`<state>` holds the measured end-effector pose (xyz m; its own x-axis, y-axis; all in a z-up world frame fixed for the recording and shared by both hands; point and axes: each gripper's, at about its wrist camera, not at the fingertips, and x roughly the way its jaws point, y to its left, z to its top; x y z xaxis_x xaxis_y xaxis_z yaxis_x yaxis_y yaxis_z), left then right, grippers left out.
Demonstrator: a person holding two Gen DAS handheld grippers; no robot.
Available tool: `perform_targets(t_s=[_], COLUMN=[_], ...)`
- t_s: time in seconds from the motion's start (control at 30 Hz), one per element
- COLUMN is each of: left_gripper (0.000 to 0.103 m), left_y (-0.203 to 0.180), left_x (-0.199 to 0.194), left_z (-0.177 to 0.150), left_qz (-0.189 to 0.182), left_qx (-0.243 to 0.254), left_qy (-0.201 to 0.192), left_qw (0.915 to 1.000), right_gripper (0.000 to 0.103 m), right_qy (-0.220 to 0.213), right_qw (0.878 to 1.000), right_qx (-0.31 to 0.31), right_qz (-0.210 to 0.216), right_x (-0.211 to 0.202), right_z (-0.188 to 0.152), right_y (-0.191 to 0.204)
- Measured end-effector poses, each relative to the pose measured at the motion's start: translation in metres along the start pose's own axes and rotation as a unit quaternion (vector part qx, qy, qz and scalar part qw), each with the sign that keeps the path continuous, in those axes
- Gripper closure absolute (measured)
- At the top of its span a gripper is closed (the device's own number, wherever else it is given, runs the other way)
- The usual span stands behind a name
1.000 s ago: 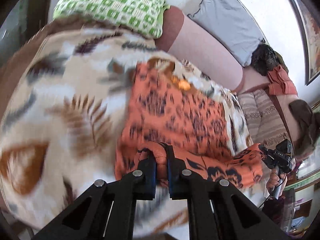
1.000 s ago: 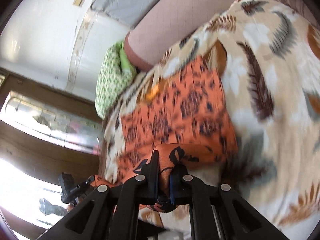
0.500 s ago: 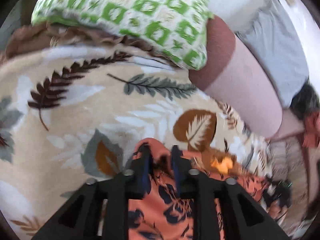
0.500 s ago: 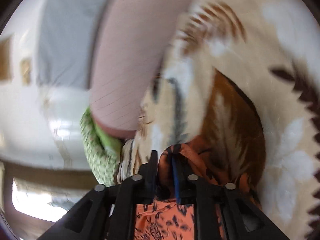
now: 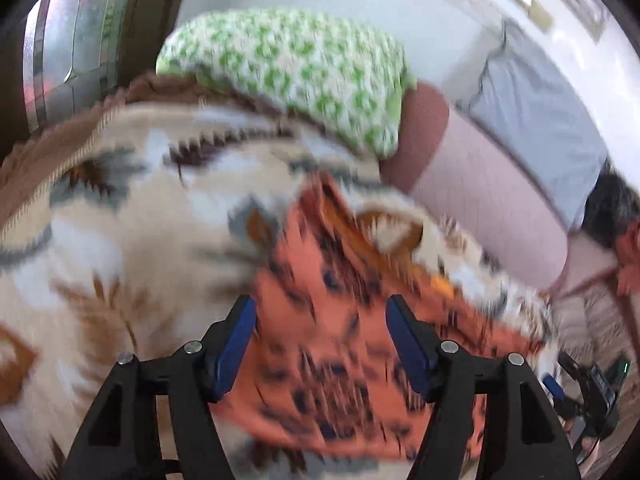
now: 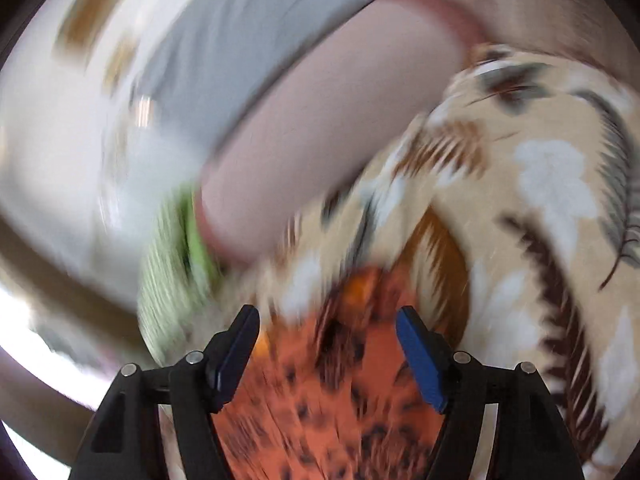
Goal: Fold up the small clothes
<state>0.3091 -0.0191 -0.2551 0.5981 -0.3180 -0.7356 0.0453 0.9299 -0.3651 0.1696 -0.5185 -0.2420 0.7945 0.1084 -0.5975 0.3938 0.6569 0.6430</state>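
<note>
An orange garment with dark print (image 5: pixel 336 320) lies folded over on a cream blanket with leaf patterns (image 5: pixel 120 216). My left gripper (image 5: pixel 320 332) is open and empty, its jaws wide apart above the garment. The garment also shows in the right wrist view (image 6: pixel 332 392), where my right gripper (image 6: pixel 326 344) is open and empty above the garment's far edge. Both views are blurred by motion. The blanket shows there too (image 6: pixel 540 208).
A green and white patterned pillow (image 5: pixel 296 68) lies at the blanket's far end. A long pink bolster (image 5: pixel 488 200) runs beside it, with a grey pillow (image 5: pixel 548 112) behind. The other gripper (image 5: pixel 592 384) shows at the lower right of the left wrist view.
Both grippers were shut on the orange garment's edge and carried it across to the far side. Now both have opened, let go and drawn back.
</note>
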Motion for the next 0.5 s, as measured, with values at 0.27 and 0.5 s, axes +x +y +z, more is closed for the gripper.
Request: perform_targets(t_s=[0.27,0.5], left_gripper=[0.028,0.000], left_y=[-0.022,-0.036], left_x=[0.059,0.081], left_z=[-0.047,-0.059], left_qz=[0.104,0.132], left_qx=[0.113,0.198], left_qy=[0.052,0.076], left_qw=[0.9868,0.9683], right_gripper=[0.033,0.033], right_qy=[0.145,0.082], right_qw=[0.966,0.975], right_qx=[-0.169,-0.114], right_qz=[-0.131,-0.172], right_x=[0.119,0.195], right_z=[-0.079,0.005], right_y=[0.081,0.111])
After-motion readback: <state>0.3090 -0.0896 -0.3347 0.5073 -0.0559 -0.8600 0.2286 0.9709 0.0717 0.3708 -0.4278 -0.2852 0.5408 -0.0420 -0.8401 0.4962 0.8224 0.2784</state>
